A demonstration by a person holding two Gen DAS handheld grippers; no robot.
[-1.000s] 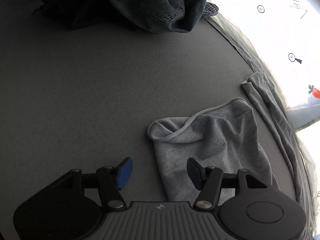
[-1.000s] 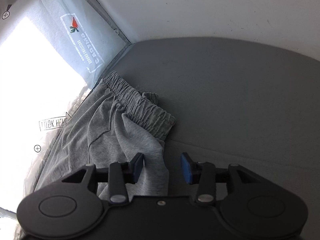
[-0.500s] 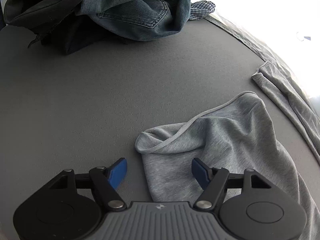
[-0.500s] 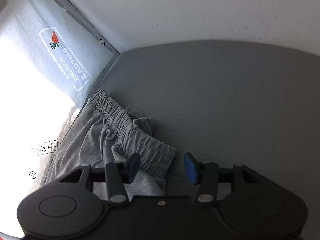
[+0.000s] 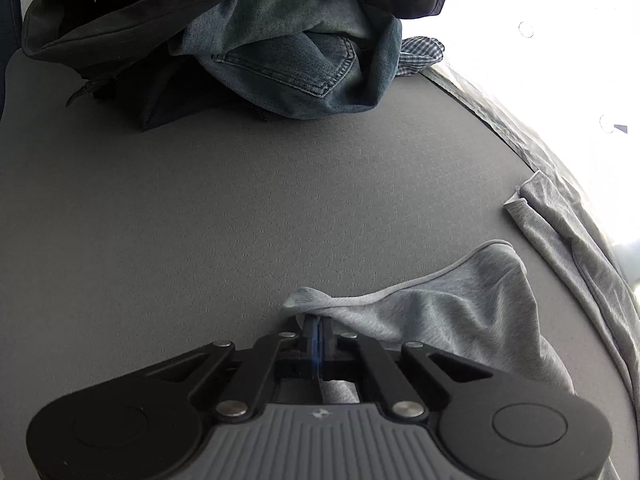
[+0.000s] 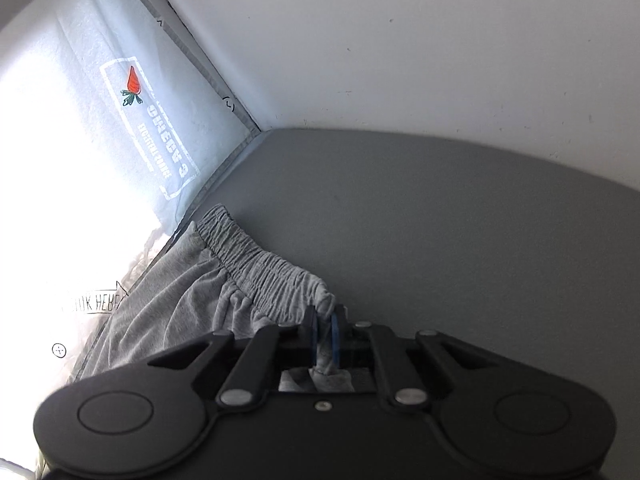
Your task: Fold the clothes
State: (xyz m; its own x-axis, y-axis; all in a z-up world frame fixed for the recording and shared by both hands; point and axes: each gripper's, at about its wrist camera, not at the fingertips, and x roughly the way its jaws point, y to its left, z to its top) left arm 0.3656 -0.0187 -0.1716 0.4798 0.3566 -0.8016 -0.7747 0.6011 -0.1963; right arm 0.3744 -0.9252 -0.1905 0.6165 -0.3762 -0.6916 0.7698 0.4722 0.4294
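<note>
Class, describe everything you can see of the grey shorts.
The grey shorts look like soft heathered jersey, with a gathered elastic waistband and a hemmed leg opening. They lie rumpled on the dark grey table at its edge. The left hand-held gripper pinches the leg hem; the right hand-held gripper pinches the waistband's end.

— Left gripper (image 5: 316, 326)?
— Six o'clock, jaws pinched on the hem of the grey garment (image 5: 452, 308), which trails to four o'clock over the grey table (image 5: 240, 208).
— Twelve o'clock?
— Heaped dark clothes (image 5: 120, 32), jeans (image 5: 304, 68) on top.
</note>
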